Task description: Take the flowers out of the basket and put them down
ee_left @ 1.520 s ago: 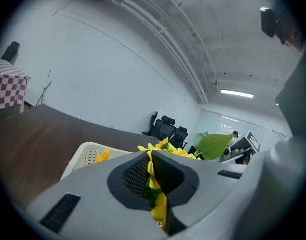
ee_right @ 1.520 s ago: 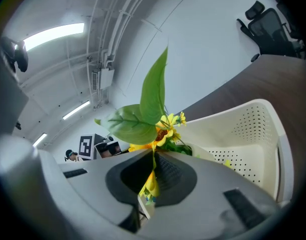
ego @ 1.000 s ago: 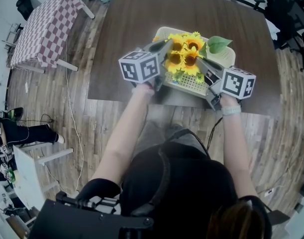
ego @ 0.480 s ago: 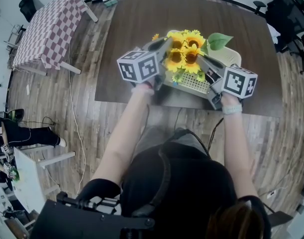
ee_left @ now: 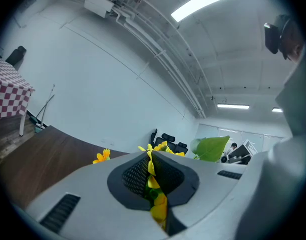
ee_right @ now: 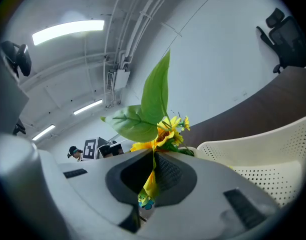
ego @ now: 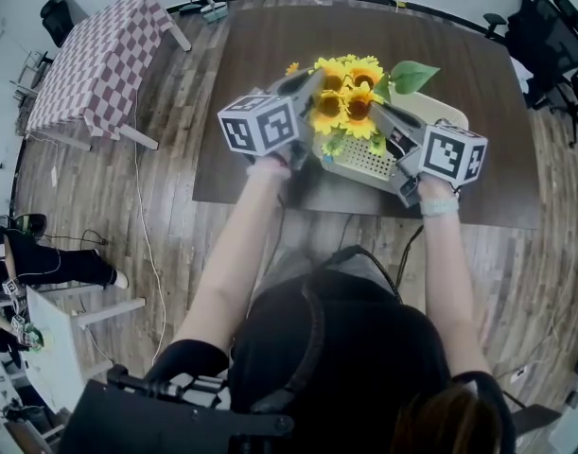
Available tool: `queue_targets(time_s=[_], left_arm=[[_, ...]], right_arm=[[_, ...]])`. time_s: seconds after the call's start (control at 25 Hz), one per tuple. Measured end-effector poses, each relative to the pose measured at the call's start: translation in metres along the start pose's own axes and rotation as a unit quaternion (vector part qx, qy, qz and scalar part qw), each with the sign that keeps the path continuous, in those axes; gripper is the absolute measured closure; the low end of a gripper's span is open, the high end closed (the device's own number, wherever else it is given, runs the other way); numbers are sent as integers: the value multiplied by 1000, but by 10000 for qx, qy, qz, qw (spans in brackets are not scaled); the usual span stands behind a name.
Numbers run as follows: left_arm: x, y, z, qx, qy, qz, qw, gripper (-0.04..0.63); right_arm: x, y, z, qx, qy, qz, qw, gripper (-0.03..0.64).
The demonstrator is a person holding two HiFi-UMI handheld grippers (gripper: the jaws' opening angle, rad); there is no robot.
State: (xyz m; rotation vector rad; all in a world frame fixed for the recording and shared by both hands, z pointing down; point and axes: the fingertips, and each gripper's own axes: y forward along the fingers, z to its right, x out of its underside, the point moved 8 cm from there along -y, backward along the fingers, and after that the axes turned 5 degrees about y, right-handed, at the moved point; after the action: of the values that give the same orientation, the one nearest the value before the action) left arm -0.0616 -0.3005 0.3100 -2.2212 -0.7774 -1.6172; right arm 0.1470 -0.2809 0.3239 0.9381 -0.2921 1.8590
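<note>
Head view: both arms reached fwd, roughly level. Left tongs (ego: 314, 81) & right tongs (ego: 379, 113) each clamped the flowers (ego: 350, 102) over the basket (ego: 366, 159).

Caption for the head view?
Shut on the sunflowers, the left gripper and right gripper hold them over the perforated basket.

The person wears a dark short-sleeved top (ego: 350, 357) and a pale band (ego: 439, 209) on the right wrist — a thin dark cable (ego: 403, 249) trails beside that arm. The left gripper (ee_left: 151, 175) and right gripper (ee_right: 150, 176) have pale grey shells with dark ribbed pads (ee_left: 135, 176); each carries a white cube (ego: 262, 126) printed with black square markers.
</note>
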Motion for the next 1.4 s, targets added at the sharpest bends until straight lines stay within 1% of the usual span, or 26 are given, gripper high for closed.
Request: queue_targets(time_s=[0.2, 0.36, 0.44, 0.6, 0.76, 0.84, 1.12, 1.4], left_arm=[[-14, -13, -16, -67, -38, 118, 9999, 592], [-18, -26, -24, -199, -21, 193, 9996, 592], [-19, -35, -31, -286, -24, 225, 9993, 592], [-21, -55, -47, -495, -52, 316, 9983, 593], [-21, -77, -61, -704, -96, 385, 9967, 592], [-23, -89, -69, -828, -126, 411, 9956, 594], [-18, -133, -99, -1217, -201, 373, 9917, 592], [-8, -163, -124, -1511, -292, 290, 9877, 594]], right_arm=[[-5, 21, -13, -114, -42, -32, 9999, 612], [-4, 34, -23, -354, -59, -80, 9993, 612], [-2, 45, -30, -434, -98, -141, 9989, 612], [4, 66, -36, -459, -109, -300, 9984, 612], [10, 86, -49, -692, -111, -453, 9965, 612], [15, 98, -53, -731, -42, -537, 9959, 612], [39, 138, -74, -927, 8, -857, 9920, 612], [61, 171, -86, -1187, 98, -1114, 9866, 612]])
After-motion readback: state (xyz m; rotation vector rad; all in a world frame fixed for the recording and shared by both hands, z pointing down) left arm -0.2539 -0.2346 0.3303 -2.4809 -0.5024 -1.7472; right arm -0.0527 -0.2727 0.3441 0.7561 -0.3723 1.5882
